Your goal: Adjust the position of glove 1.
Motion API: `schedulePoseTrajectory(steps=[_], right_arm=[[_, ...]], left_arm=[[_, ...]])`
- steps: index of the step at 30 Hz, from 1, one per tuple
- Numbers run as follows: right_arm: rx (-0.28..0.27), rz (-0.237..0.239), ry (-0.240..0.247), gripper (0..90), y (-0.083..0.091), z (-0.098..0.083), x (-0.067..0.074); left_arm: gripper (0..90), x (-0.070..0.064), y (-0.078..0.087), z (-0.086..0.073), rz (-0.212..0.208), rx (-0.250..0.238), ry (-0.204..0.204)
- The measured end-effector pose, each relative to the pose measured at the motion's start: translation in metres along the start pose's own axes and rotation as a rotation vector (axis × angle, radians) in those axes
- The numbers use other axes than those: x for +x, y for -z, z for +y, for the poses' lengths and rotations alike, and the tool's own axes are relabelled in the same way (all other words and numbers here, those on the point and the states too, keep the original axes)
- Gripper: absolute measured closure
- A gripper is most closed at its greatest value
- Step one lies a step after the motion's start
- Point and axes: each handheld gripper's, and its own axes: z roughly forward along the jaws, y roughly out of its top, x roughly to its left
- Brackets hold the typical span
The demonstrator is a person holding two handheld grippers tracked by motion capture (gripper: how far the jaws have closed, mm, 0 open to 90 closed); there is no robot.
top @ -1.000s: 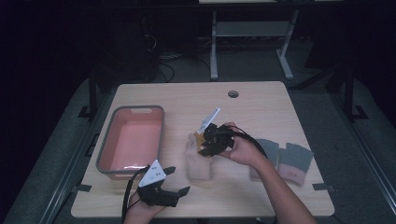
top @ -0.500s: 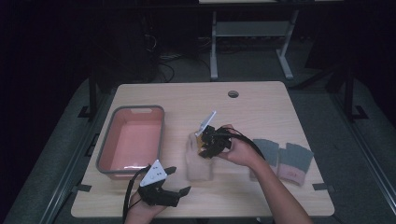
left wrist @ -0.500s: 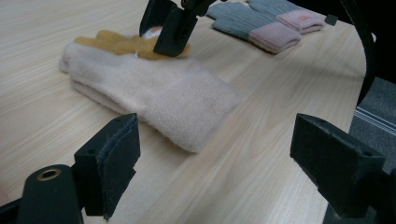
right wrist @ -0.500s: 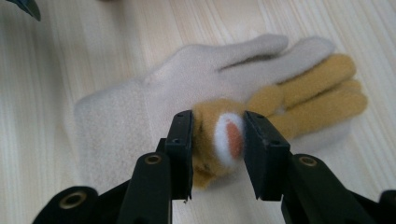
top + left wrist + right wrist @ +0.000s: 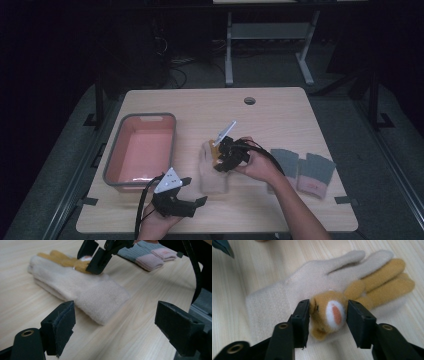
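Note:
A cream fleece glove [image 5: 212, 175] lies flat on the wooden table, with a tan plush animal sewn on its back [image 5: 334, 315]. My right gripper [image 5: 219, 160] reaches down over it. Its jaws have just been opening and now stand on either side of the animal's head [image 5: 327, 307], no longer squeezing it. My left gripper [image 5: 194, 191] rests near the table's front edge, jaws wide apart and nothing between them [image 5: 115, 322]. From the left gripper view the glove's cuff [image 5: 100, 300] lies just ahead, with the right gripper's jaws [image 5: 96, 255] above the glove.
A pink tub with a grey rim [image 5: 114, 155] stands at the left of the table. A pair of grey gloves with pink cuffs [image 5: 305, 170] lies to the right of the right hand. A cable hole [image 5: 249, 100] sits near the far edge.

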Motion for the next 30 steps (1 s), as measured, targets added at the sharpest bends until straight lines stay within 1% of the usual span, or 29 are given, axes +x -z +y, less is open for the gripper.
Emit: schedulePoseTrajectory(steps=[1,3,4,5,7,10,11,13,14,15,16,17,18,19,20,21,22,23,24,25,26,27,28,30], right_arm=[[0.000,0.000,0.000,52.2,0.000,0.000,0.000],[-0.022,0.005,-0.016,50.7,0.002,-0.002,0.000],[-0.033,0.003,-0.032,48.6,0.005,-0.004,0.001],[-0.033,0.003,-0.032,48.6,0.005,-0.004,0.001],[-0.040,-0.003,-0.042,46.6,0.006,-0.006,0.002],[-0.055,-0.013,-0.072,44.2,0.010,-0.011,0.004],[-0.055,-0.013,-0.072,44.2,0.010,-0.011,0.004],[-0.067,-0.011,-0.088,43.2,0.011,-0.015,0.005],[-0.074,-0.002,-0.118,42.2,0.012,-0.019,0.007],[-0.074,-0.002,-0.118,42.2,0.012,-0.019,0.007],[-0.085,-0.016,-0.134,41.4,0.014,-0.023,0.008],[-0.085,-0.016,-0.134,41.4,0.014,-0.023,0.008],[-0.098,-0.006,-0.168,40.5,0.017,-0.026,0.009],[-0.098,-0.006,-0.168,40.5,0.017,-0.026,0.009],[-0.110,-0.014,-0.182,39.7,0.019,-0.029,0.010],[-0.110,-0.014,-0.182,39.7,0.019,-0.029,0.010],[-0.104,-0.016,-0.203,37.9,0.020,-0.031,0.011],[-0.104,-0.016,-0.203,37.9,0.020,-0.031,0.011],[-0.105,-0.023,-0.205,37.9,0.021,-0.032,0.012],[-0.112,-0.024,-0.211,37.8,0.023,-0.033,0.013],[-0.123,-0.020,-0.231,37.4,0.024,-0.035,0.015],[-0.123,-0.020,-0.231,37.4,0.024,-0.035,0.015],[-0.126,-0.026,-0.227,37.2,0.024,-0.036,0.015],[-0.122,-0.035,-0.252,36.6,0.023,-0.039,0.018]], left_arm=[[16.5,0.000,0.000,0.000,0.000,0.000,0.000],[16.5,0.001,-0.002,0.001,-0.001,0.014,-0.002],[16.5,0.000,-0.004,0.002,-0.005,0.016,0.016],[15.8,0.000,-0.004,0.002,-0.005,0.016,0.016],[15.5,0.001,-0.005,0.004,-0.006,0.032,0.018],[15.5,0.002,-0.007,0.005,0.001,0.039,0.038],[15.5,0.002,-0.008,0.006,0.002,0.041,0.040],[15.5,0.003,-0.010,0.007,-0.004,0.050,0.062],[15.5,0.004,-0.011,0.008,-0.010,0.049,0.078],[15.5,0.005,-0.011,0.009,-0.015,0.052,0.084],[15.6,0.006,-0.013,0.011,-0.010,0.048,0.108],[15.7,0.006,-0.013,0.011,-0.010,0.048,0.108],[15.8,0.007,-0.014,0.012,-0.011,0.049,0.121],[15.8,0.008,-0.015,0.013,-0.011,0.053,0.129],[15.8,0.009,-0.016,0.013,-0.007,0.058,0.130],[15.8,0.009,-0.017,0.014,-0.006,0.060,0.145],[16.0,0.010,-0.018,0.014,-0.004,0.064,0.143],[16.0,0.010,-0.019,0.014,-0.008,0.062,0.180],[16.0,0.011,-0.020,0.015,-0.018,0.061,0.196],[16.2,0.011,-0.020,0.015,-0.021,0.062,0.202],[16.6,0.011,-0.022,0.016,-0.014,0.060,0.201],[18.8,0.011,-0.022,0.016,-0.014,0.060,0.201],[18.8,0.010,-0.023,0.016,-0.009,0.059,0.209],[21.5,0.009,-0.025,0.018,-0.002,0.066,0.211]])
